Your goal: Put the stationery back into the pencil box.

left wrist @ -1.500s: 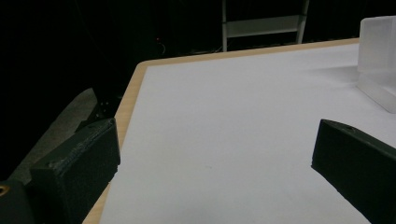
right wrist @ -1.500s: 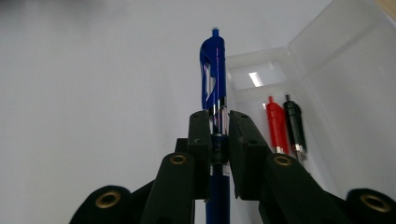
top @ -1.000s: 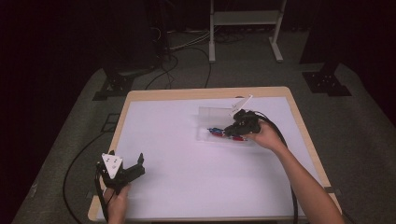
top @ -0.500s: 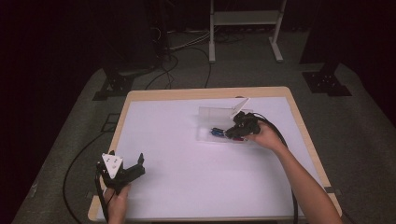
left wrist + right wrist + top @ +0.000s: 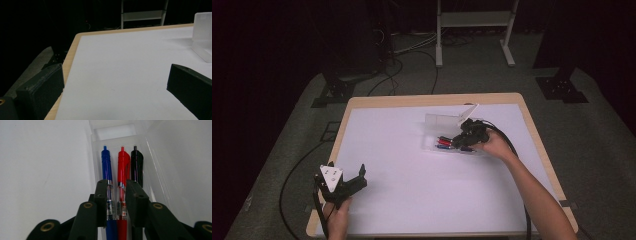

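Right tool over the clear case, jaws just opened a little, straddling the blue pen and red pen; grip cannot be told. Black pen lies beside them in the case. Left tool open, at the tabletop near corner.

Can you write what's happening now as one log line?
right gripper: jaws just opening, over pens | pens: in clear box | left gripper: open, idle
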Motion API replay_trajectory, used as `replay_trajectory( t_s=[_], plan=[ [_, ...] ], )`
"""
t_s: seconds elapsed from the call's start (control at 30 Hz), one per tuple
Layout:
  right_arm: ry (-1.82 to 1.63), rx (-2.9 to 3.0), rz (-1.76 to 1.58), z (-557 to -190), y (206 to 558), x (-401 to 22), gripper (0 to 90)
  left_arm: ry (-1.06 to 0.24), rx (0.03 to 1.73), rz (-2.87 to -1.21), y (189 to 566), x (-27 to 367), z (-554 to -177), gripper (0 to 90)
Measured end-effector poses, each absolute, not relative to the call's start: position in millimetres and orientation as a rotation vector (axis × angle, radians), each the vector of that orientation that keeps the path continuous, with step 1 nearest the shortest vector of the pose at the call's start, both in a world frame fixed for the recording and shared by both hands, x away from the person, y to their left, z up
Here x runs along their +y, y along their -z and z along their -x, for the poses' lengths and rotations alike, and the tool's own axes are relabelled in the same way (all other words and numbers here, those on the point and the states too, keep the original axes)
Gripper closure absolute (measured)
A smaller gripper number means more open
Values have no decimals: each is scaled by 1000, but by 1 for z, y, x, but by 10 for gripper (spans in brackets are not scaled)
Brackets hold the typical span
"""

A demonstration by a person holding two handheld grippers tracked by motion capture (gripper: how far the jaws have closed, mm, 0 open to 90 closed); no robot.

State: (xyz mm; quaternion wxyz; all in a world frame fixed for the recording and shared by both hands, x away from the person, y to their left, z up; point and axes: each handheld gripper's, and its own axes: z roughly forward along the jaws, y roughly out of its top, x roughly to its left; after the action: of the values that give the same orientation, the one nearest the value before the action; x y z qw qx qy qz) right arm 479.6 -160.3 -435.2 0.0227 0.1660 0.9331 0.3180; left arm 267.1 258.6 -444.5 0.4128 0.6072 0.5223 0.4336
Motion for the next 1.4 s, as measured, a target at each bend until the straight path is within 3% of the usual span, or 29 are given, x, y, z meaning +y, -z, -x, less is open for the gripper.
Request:
replay_trajectory(
  t_s=[0.57, 1.4],
  plan=[
    [-1143, 2802, -640, -456, 413, -194, 627, -1090, 1302, -1539, 445, 257, -266, 4],
    [-1259, 2765, -693, -400, 416, -250, 508, -1102, 1309, -1542, 445, 258, -263, 4]
  ],
)
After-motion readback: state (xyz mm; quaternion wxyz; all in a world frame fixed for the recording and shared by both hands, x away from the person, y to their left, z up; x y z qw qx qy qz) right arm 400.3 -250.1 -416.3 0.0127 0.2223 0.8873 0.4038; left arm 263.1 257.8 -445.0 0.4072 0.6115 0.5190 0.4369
